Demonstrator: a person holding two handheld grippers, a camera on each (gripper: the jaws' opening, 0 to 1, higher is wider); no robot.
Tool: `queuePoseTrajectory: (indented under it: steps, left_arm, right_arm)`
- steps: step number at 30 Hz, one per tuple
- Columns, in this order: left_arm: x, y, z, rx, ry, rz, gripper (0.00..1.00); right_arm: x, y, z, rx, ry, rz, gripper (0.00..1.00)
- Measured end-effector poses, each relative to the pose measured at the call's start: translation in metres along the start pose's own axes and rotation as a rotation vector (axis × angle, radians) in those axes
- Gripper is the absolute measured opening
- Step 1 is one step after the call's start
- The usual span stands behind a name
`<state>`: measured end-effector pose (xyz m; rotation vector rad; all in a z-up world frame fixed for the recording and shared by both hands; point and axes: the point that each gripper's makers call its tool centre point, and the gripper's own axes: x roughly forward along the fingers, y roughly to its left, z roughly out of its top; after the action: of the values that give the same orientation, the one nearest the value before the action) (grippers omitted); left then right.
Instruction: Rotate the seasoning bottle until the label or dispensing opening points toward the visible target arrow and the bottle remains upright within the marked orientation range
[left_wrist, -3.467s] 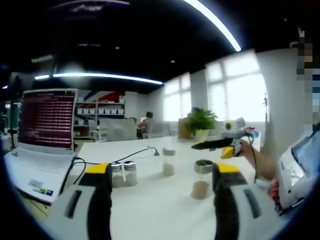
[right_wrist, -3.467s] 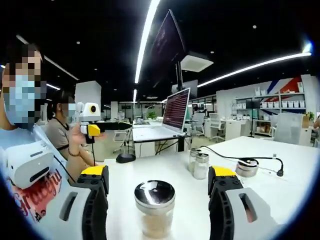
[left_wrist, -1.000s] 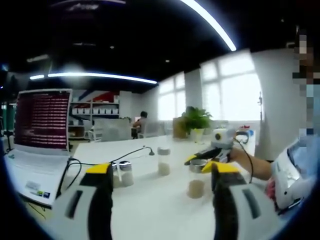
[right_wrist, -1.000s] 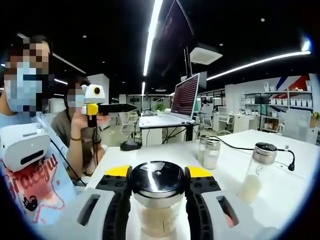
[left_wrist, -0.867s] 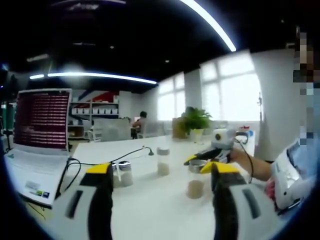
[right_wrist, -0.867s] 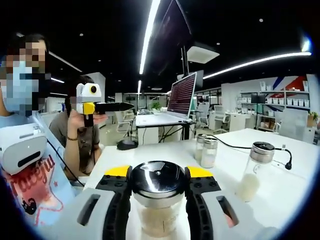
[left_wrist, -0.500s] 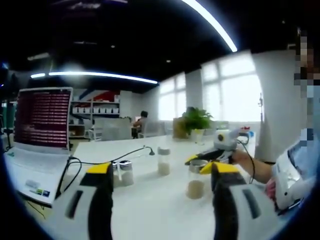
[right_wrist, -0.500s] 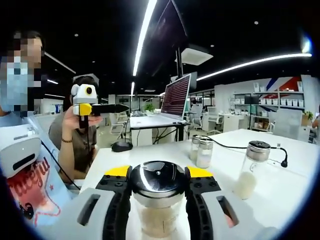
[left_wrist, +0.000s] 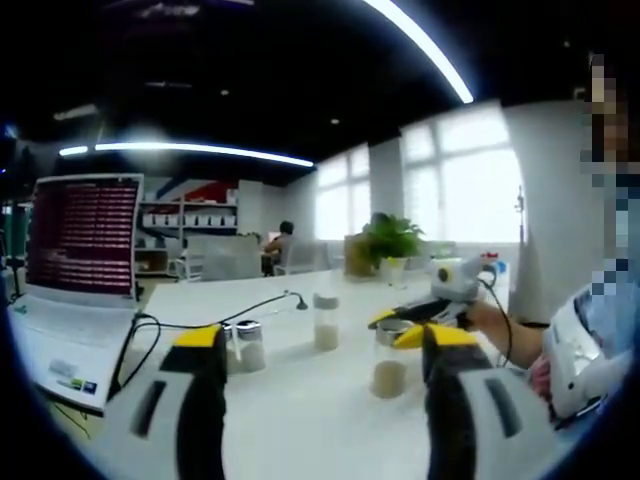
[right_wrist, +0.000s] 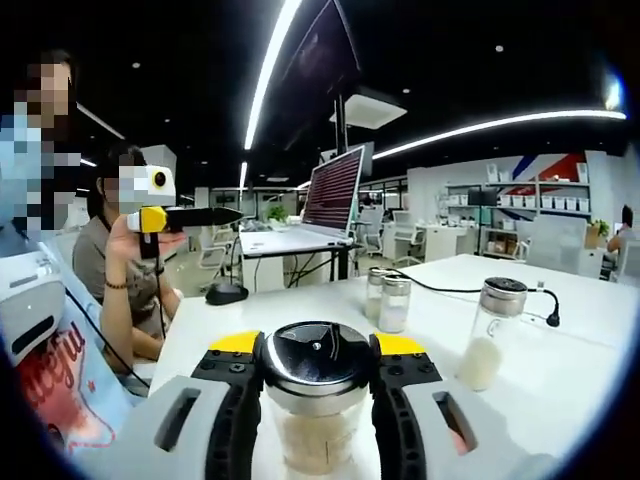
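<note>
Seasoning bottle: the seasoning bottle (right_wrist: 315, 400) stands upright on the white tabletop (right_wrist: 560, 370), near its front edge, between the two jaws of the right gripper (right_wrist: 315, 365). In the left gripper view the same bottle (left_wrist: 388, 358) is seen with the right gripper (left_wrist: 408, 328) at its lid.

Handling: clear walls, probably glass, with pale powder in the lower part and a shiny dark lid (right_wrist: 314, 358). I judge it stiff, rather light, smooth and a little slippery; it could break if it falls.

Hold: the right fingers (right_wrist: 236, 372) press both sides just under the lid. For turning, this high hold is good, if the bottle is kept vertical.

Left gripper: the left gripper (left_wrist: 315, 345) is spread wide, holds nothing and is well apart from the bottle.

Arrow: I cannot see any target arrow or label.

Room: a taller bottle (right_wrist: 482, 335) stands to the right, apart; two small shakers (right_wrist: 385, 300) and a black cable (right_wrist: 455, 290) are further back. The laptop (left_wrist: 75, 275) is far. The near edge seems the main risk.
</note>
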<state>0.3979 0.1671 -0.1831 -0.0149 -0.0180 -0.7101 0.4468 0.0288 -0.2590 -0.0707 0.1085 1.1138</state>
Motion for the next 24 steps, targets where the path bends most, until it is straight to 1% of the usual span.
queuePoseTrajectory:
  steps: [6, 10, 16, 21, 24]
  left_arm:
    - [-0.001, 0.002, 0.002, -0.005, -0.011, 0.012, 0.84]
    - [-0.001, 0.003, 0.002, -0.006, -0.009, 0.012, 0.84]
    - [-0.001, 0.003, 0.001, -0.003, -0.005, 0.012, 0.84]
    - [-0.003, 0.002, 0.006, -0.016, -0.028, 0.010, 0.84]
    - [-0.004, 0.003, 0.005, -0.008, -0.025, 0.014, 0.84]
  right_arm:
    - [0.000, -0.005, 0.001, 0.002, -0.014, -0.044, 0.41]
    - [0.000, -0.008, 0.002, 0.005, -0.017, -0.062, 0.41]
    - [0.000, -0.009, 0.002, 0.005, -0.030, -0.108, 0.41]
    - [-0.001, -0.011, 0.002, 0.005, -0.046, -0.157, 0.41]
    - [-0.001, -0.012, 0.002, 0.008, -0.048, -0.180, 0.41]
